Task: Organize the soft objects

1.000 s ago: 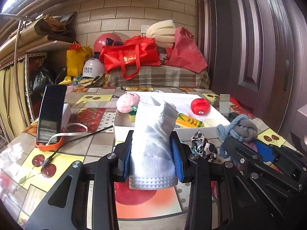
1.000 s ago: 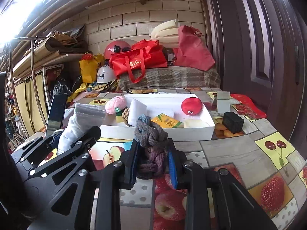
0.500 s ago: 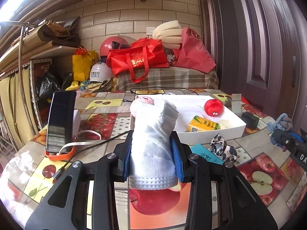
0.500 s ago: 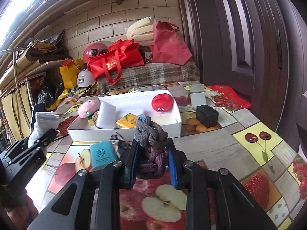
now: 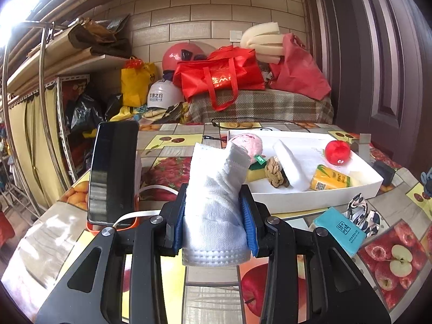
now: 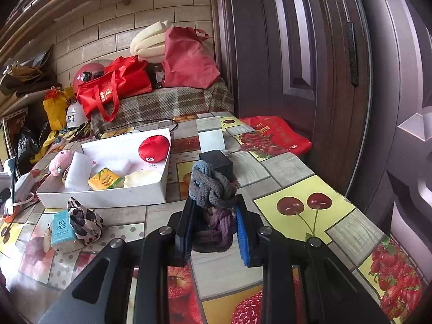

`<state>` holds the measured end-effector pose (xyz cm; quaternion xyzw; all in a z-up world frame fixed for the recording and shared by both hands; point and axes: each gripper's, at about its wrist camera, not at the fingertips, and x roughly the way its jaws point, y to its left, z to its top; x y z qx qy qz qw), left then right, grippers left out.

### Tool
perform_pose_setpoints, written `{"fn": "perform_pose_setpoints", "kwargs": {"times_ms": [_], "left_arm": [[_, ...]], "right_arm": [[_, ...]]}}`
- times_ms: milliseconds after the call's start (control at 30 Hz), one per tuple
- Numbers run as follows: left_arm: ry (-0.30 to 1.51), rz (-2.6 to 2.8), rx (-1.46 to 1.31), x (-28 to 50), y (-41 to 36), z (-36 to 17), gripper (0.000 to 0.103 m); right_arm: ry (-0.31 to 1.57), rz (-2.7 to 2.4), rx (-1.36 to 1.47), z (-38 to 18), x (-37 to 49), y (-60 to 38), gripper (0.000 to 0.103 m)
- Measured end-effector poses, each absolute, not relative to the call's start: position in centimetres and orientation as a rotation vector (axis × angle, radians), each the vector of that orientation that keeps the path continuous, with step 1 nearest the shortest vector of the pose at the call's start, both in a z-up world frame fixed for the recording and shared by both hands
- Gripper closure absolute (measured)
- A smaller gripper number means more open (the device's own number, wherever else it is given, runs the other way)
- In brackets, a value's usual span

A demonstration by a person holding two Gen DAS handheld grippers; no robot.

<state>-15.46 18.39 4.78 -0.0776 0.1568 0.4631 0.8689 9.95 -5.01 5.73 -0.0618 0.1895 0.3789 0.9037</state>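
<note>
Soft things are split between the two grippers, a white box and the desk. The left gripper (image 5: 214, 222) is clamped on a white sock (image 5: 216, 202), which stands upright between its blue pads with the cuff hanging below them and the toe end leaning toward the box. The right gripper (image 6: 214, 224) is clamped on a knotted rope toy (image 6: 212, 197) of grey, blue and purple cord, its upper knot rising above the pads.

The white box (image 5: 318, 201) sits on the desk (image 6: 294, 167), which is covered with a fruit-print cloth. Inside the box lie a pink plush (image 5: 247, 145) at the left end, a small brown knotted rope (image 5: 274, 172) beside a white rolled cloth (image 5: 290, 164), a yellow tissue pack (image 5: 330, 181) and a red plush ball (image 5: 337, 152) with eyes near the far right corner. In the right wrist view a pale sponge (image 6: 140, 178) rests just beside the yellow pack.

On the desk in front of the box, a teal tissue pack (image 6: 62, 232) touches a black-and-white patterned cloth (image 6: 85, 222). A phone (image 5: 113, 172) stands upright in an orange holder on the left side of the desk. A black block (image 6: 216, 162) lies right of the box, partly hidden behind the rope toy.
</note>
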Motion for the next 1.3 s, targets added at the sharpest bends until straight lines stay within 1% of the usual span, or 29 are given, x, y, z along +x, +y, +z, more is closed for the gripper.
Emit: {"fn": "perform_pose_setpoints", "kwargs": {"times_ms": [433,700,1133,1300], "left_arm": [[0.329,0.888,-0.099,-10.2,16.7,5.3,0.067],[0.328,0.901,-0.143,-8.7,18.5,5.4,0.067],[0.317,0.895,-0.168,-6.8,21.4,5.6,0.067],[0.343,0.884,-0.186,-5.7,23.0,5.5,0.067]], "right_arm": [[0.299,0.953,-0.255,5.7,4.0,1.8,0.075],[0.321,0.938,-0.213,5.8,5.7,3.6,0.075],[0.295,0.936,-0.208,6.2,7.0,5.9,0.074],[0.286,0.939,-0.209,6.3,7.3,7.1,0.074]]}}
